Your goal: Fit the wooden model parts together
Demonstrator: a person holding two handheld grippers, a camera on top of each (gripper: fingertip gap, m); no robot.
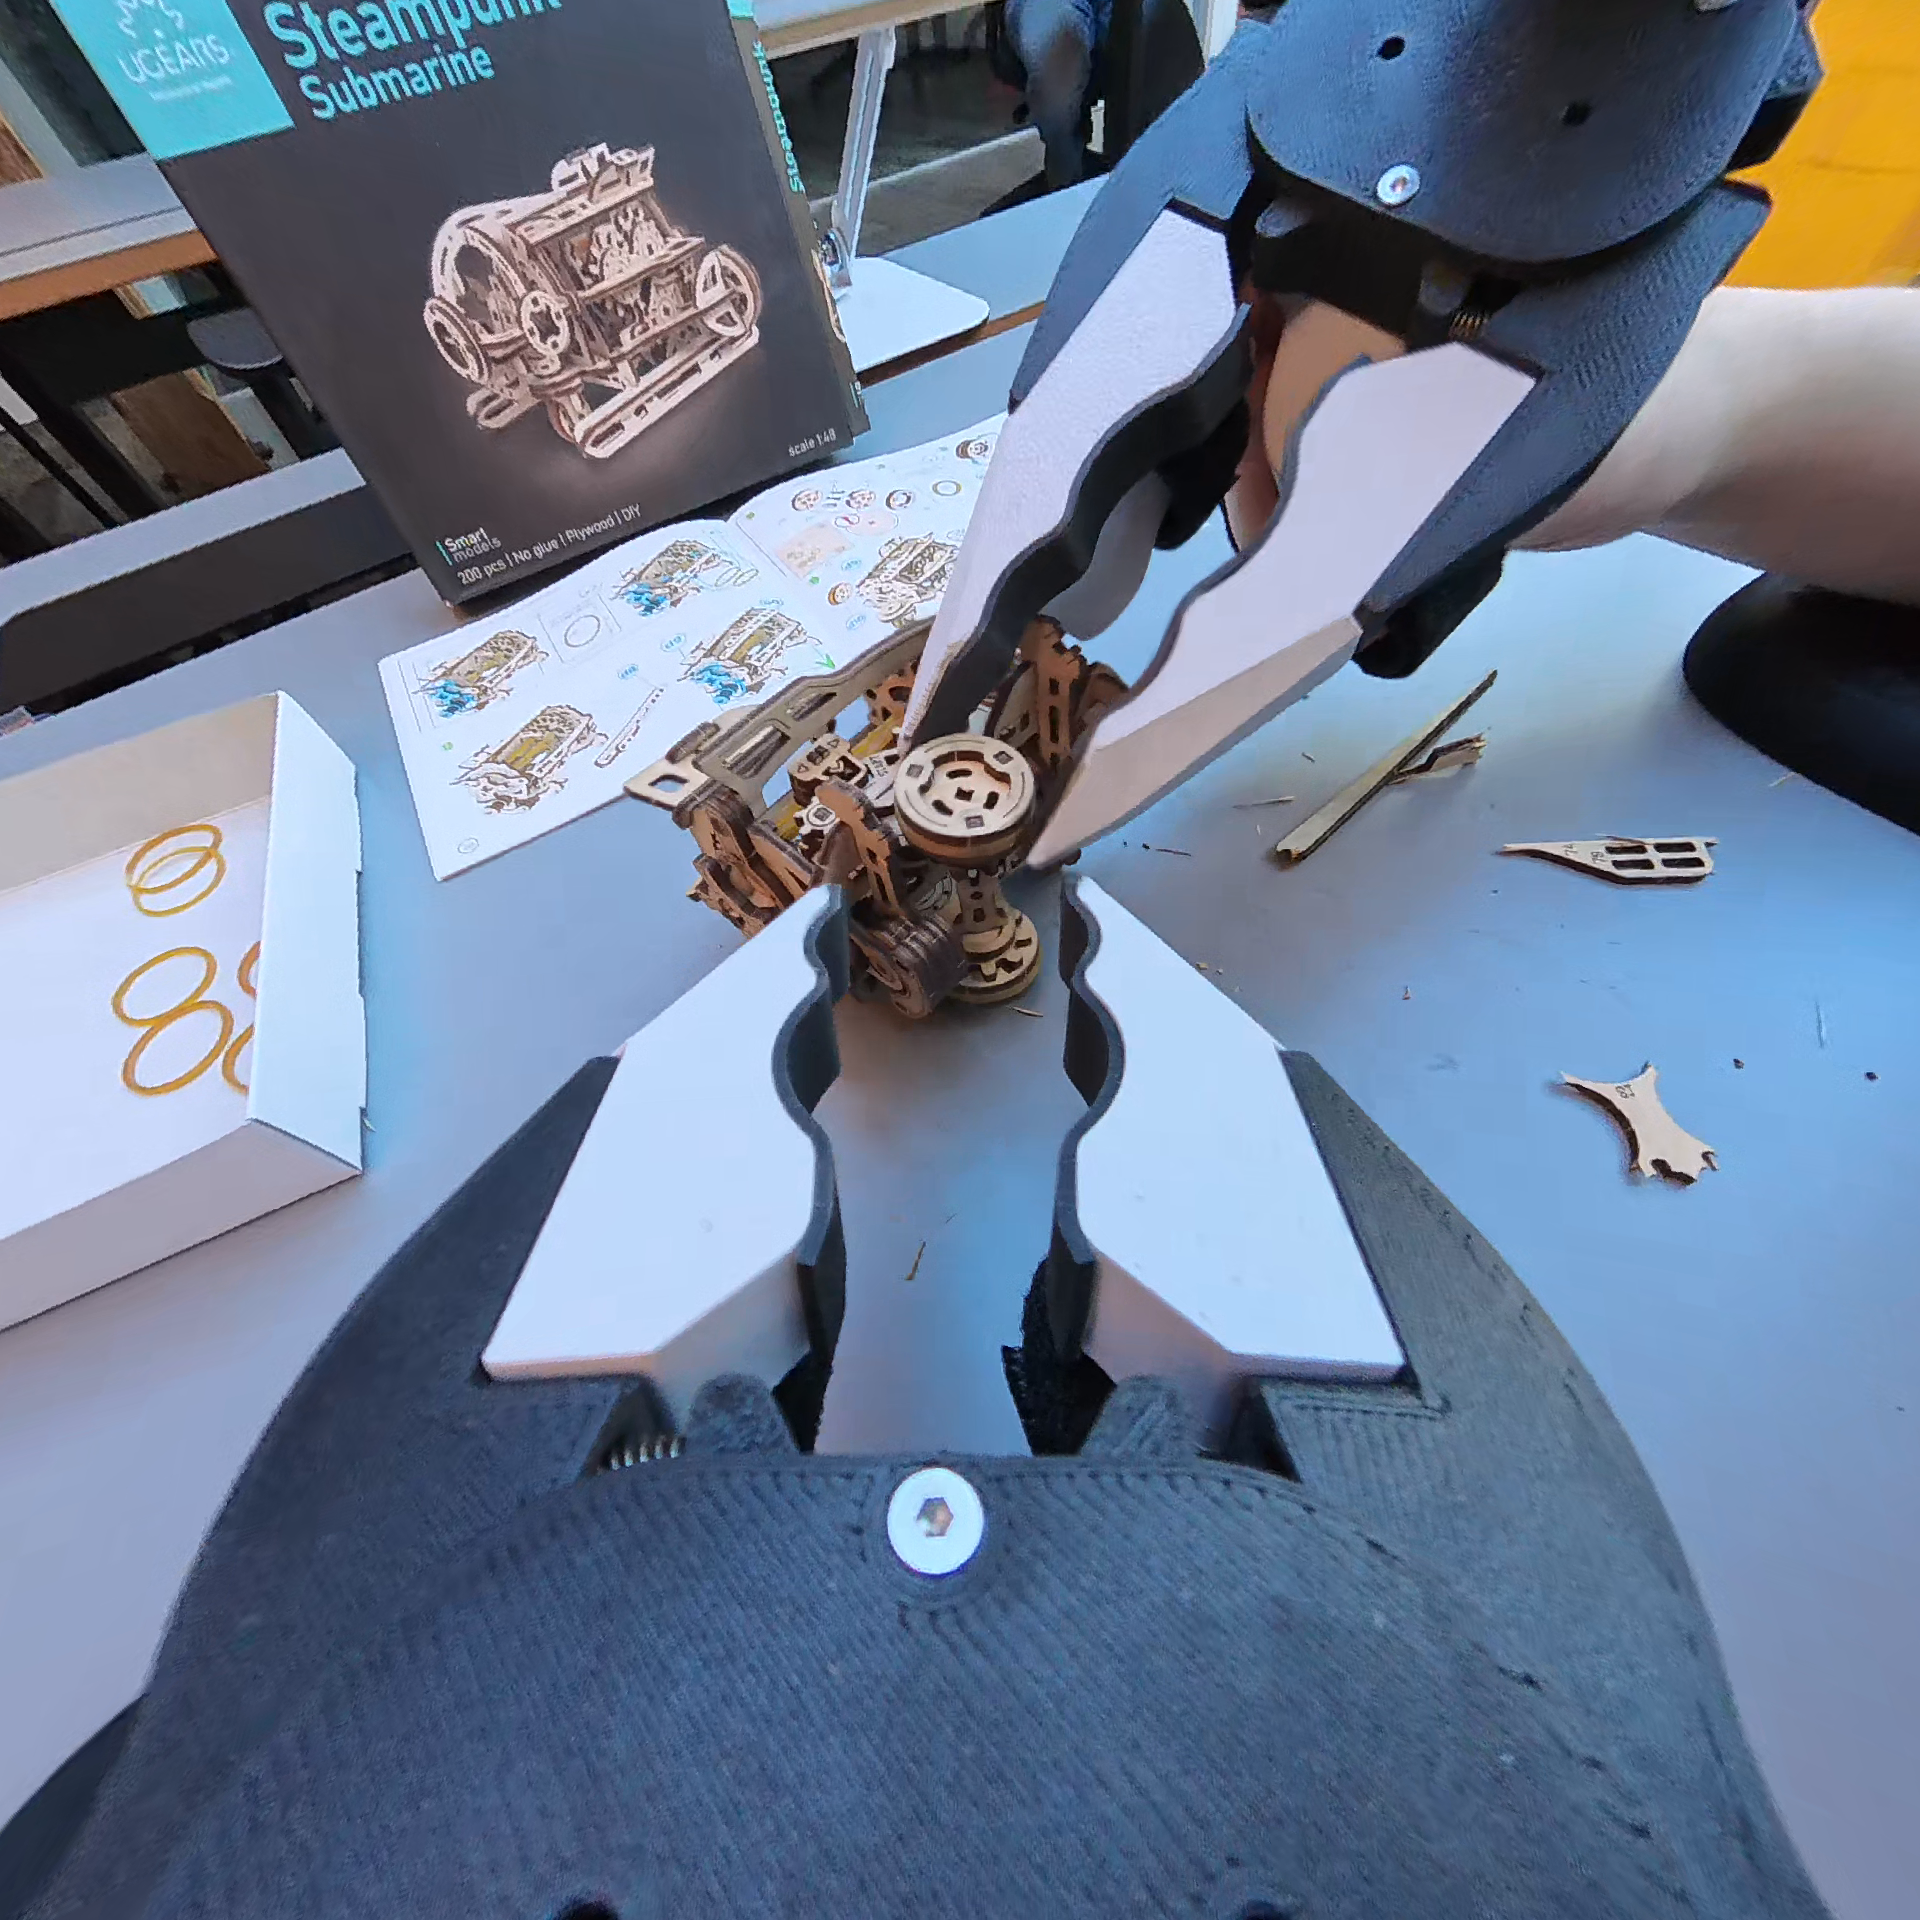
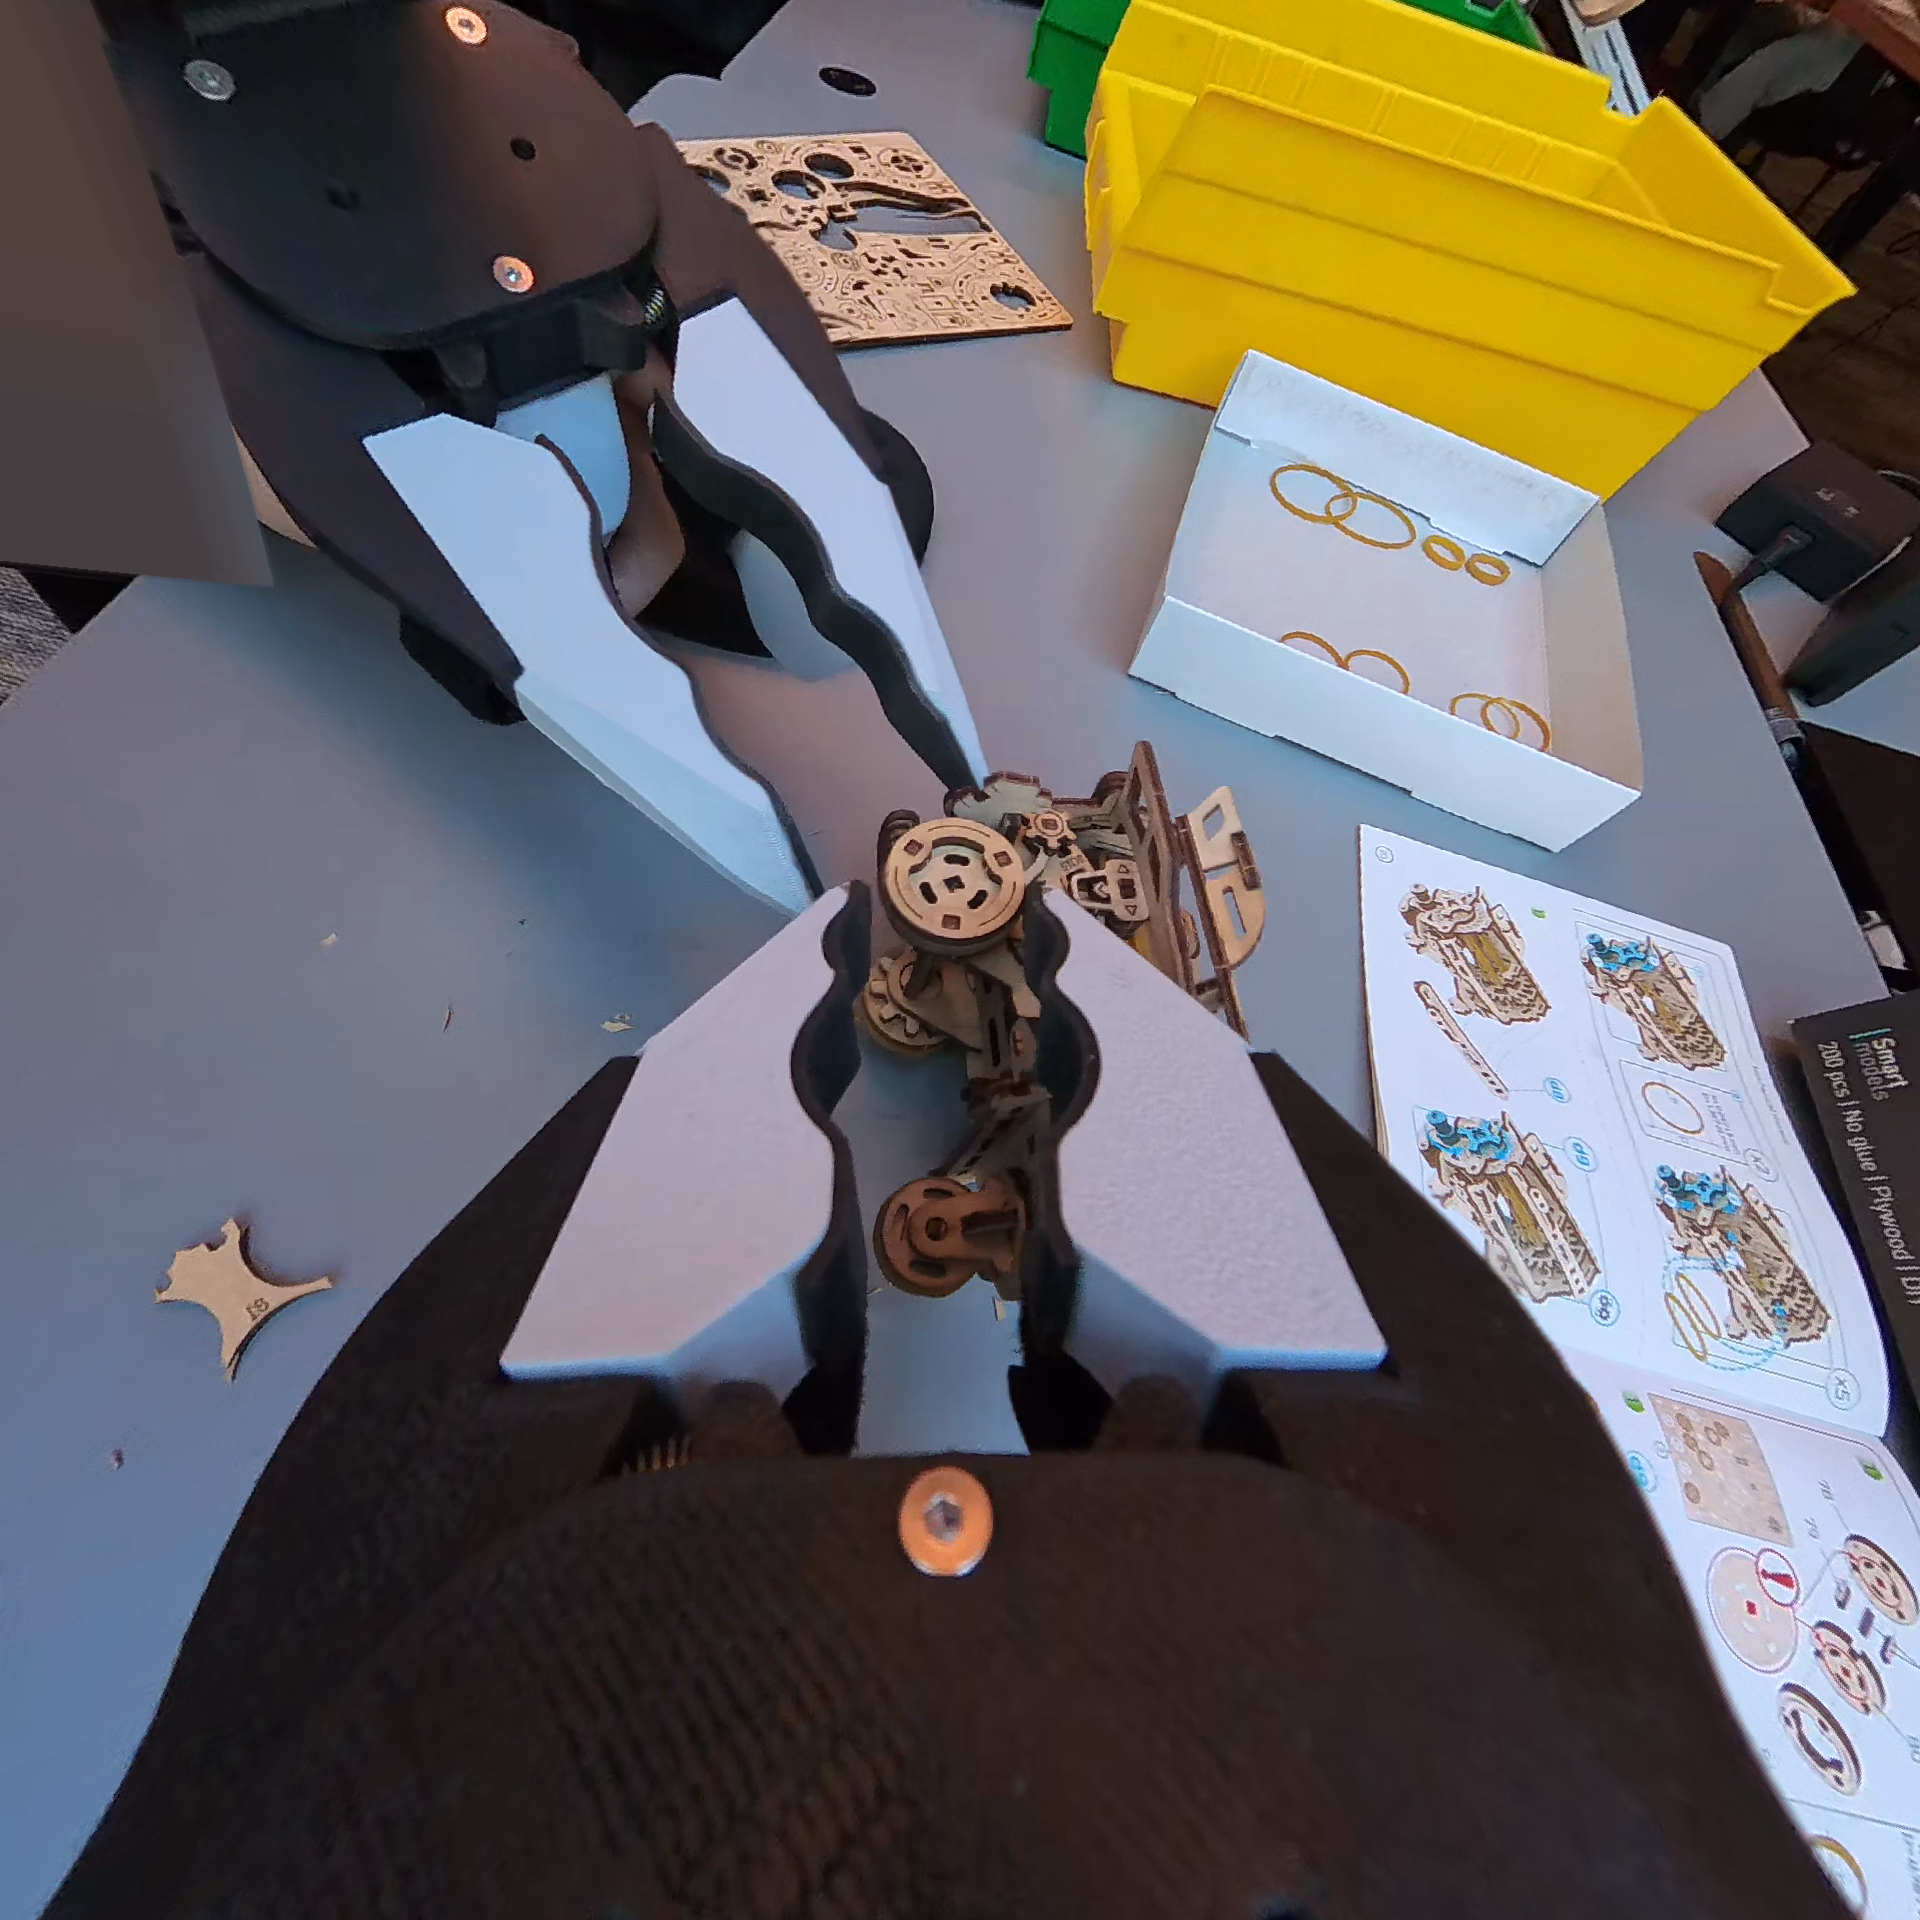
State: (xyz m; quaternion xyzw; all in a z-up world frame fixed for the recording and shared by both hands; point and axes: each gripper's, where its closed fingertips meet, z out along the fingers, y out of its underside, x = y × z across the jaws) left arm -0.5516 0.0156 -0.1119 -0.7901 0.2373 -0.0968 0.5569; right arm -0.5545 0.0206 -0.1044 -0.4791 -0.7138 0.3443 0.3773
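Observation:
A part-built wooden model (image 1: 769, 821) lies on the grey table (image 1: 1351, 1039) and also shows in the right wrist view (image 2: 1153, 873). A wooden arm with round wheels (image 2: 951, 883) sticks out of it, with its top wheel (image 1: 961, 795) uppermost. My right gripper (image 2: 948, 899) is shut on this wheel arm, which runs back between its fingers. It reaches in from the upper right in the left wrist view (image 1: 982, 795). My left gripper (image 1: 951, 899) is open, its tips on either side of the arm's lower wheel (image 1: 997, 956). It comes in from the upper left in the right wrist view (image 2: 883, 831).
The kit box (image 1: 499, 260) stands behind an open instruction booklet (image 1: 644, 665). A white tray (image 1: 301, 935) holds rubber bands. Wood scraps (image 1: 1642, 1127) and a strip (image 1: 1382, 769) lie to the right. Yellow bins (image 2: 1403, 229) and a cut plywood sheet (image 2: 883, 239) stand farther back. Less than 4 cm separates the two grippers' tips.

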